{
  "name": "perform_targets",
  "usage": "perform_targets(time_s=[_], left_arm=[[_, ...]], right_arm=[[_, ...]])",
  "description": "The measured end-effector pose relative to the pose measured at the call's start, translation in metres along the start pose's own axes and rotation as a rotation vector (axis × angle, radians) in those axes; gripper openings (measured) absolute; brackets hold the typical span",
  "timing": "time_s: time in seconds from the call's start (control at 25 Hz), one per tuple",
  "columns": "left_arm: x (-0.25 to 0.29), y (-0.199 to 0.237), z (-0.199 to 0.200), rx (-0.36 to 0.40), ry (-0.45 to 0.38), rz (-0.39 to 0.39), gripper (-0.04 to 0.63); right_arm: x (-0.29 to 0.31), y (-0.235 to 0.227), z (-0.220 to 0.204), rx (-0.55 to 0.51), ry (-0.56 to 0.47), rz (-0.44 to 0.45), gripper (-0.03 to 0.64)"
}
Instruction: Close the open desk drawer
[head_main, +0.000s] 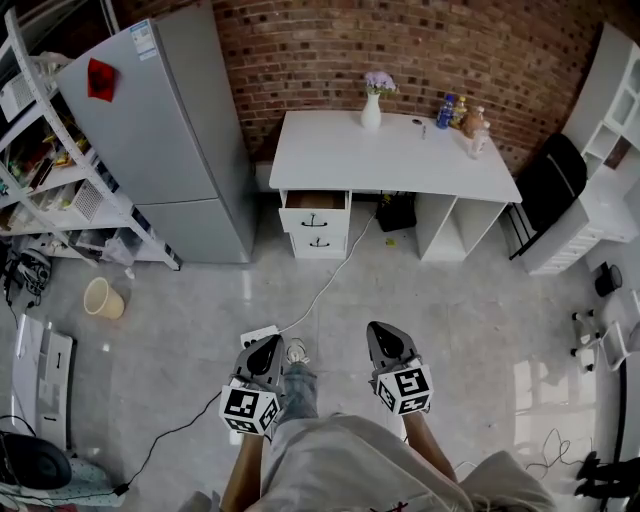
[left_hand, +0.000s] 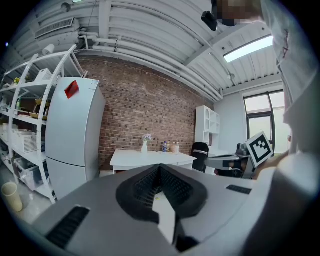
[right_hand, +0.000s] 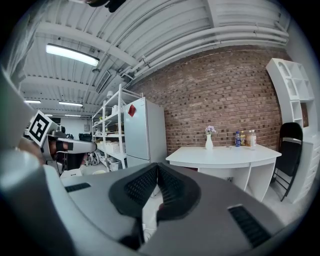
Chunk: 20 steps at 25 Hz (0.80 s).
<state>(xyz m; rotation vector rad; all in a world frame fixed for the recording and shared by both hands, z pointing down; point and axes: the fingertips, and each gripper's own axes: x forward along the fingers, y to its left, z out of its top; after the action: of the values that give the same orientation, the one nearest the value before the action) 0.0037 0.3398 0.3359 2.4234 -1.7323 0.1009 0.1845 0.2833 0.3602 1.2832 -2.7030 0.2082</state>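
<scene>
Left gripper (head_main: 269, 342): lower centre-left of the head view, my jaws pressed together, nothing between them. Right gripper (head_main: 381, 330): lower centre-right, my jaws likewise closed and empty. White desk (head_main: 395, 158): upper centre, against the brick wall, well apart from both grippers. Open top drawer (head_main: 315, 201): left end of the desk, pulled out, above a closed lower drawer (head_main: 318, 241). Vase of flowers (head_main: 372, 106) and bottles (head_main: 459, 113): on the desktop. Grey refrigerator (head_main: 168, 130): left of the desk. Black chair (head_main: 549, 180): right of it.
</scene>
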Motion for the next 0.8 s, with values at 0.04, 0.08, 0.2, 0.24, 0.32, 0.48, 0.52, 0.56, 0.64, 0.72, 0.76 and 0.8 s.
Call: perform_targets(time_s=[0.04, 0.08, 0.2, 0.24, 0.32, 0.48, 0.52, 0.56, 0.64, 0.72, 0.76, 0.8], left_arm=[[0.006, 0.005, -0.001, -0.004, 0.001, -0.003, 0.012], [0.013, 0.011, -0.001, -0.008, 0.001, -0.006, 0.012], [0.033, 0.030, 0.001, -0.018, -0.002, -0.013, 0.012], [0.041, 0.036, 0.001, -0.022, -0.002, -0.016, 0.012], [0.057, 0.049, 0.003, -0.029, 0.000, -0.022, 0.012], [0.088, 0.077, 0.007, -0.045, 0.010, -0.032, 0.012], [0.096, 0.084, 0.008, -0.048, 0.012, -0.036, 0.012], [0.103, 0.092, 0.011, -0.049, 0.015, -0.039, 0.012], [0.120, 0.111, 0.015, -0.055, 0.023, -0.044, 0.012], [0.138, 0.130, 0.021, -0.061, 0.030, -0.052, 0.012], [0.147, 0.139, 0.025, -0.061, 0.032, -0.057, 0.012], [0.156, 0.148, 0.028, -0.061, 0.034, -0.063, 0.012]], right_arm=[[0.007, -0.002, 0.000, 0.000, 0.003, -0.002, 0.018], [0.015, -0.003, 0.001, -0.002, 0.006, -0.003, 0.018], [0.040, -0.008, 0.004, -0.014, 0.017, 0.000, 0.018], [0.049, -0.010, 0.004, -0.020, 0.022, 0.000, 0.018], [0.067, -0.016, 0.008, -0.024, 0.029, -0.004, 0.018], [0.106, -0.028, 0.015, -0.022, 0.045, -0.018, 0.018], [0.116, -0.030, 0.017, -0.021, 0.048, -0.021, 0.018], [0.126, -0.032, 0.020, -0.019, 0.052, -0.024, 0.018], [0.149, -0.037, 0.025, -0.016, 0.062, -0.031, 0.018], [0.173, -0.040, 0.032, -0.013, 0.068, -0.035, 0.018], [0.185, -0.042, 0.036, -0.012, 0.069, -0.038, 0.018], [0.197, -0.045, 0.040, -0.011, 0.070, -0.042, 0.018]])
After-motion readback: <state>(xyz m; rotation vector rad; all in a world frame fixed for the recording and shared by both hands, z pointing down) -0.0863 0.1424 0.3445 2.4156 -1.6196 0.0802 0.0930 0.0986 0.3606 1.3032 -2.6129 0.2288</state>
